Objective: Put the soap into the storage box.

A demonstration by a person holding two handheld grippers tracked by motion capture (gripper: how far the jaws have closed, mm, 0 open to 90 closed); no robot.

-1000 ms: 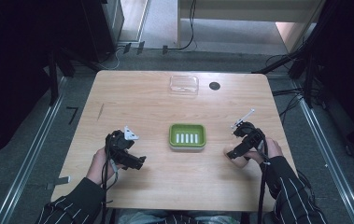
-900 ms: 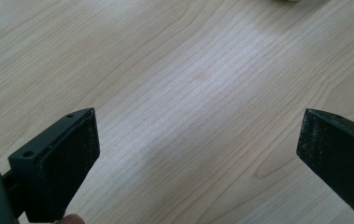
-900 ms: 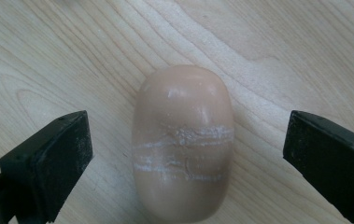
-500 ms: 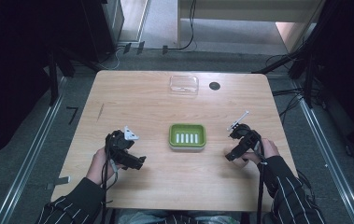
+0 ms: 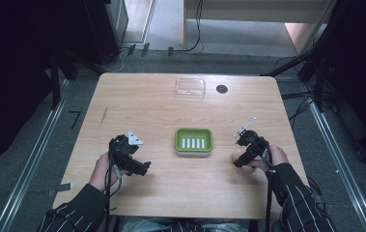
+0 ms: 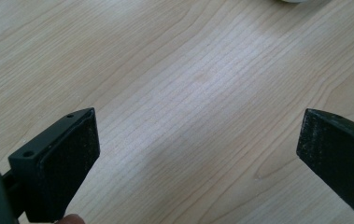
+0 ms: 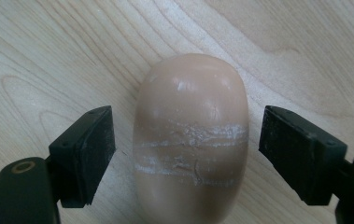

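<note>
Right now the right gripper (image 7: 186,154) has been closing around a tan bar of soap (image 7: 191,140) lying on the table (image 5: 142,101), right of the green soap dish (image 5: 193,141), pads not touching; the left gripper (image 6: 198,154) stands spread wide.

Left tool (image 6: 198,154) gapes wide; right tool (image 7: 186,158) jaws, closing, untouching.

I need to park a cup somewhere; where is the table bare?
Bare wood lies between the clear lid and the green soap dish, and across the far left. It is crowded by the right hand-held gripper, astride the soap bar.
</note>
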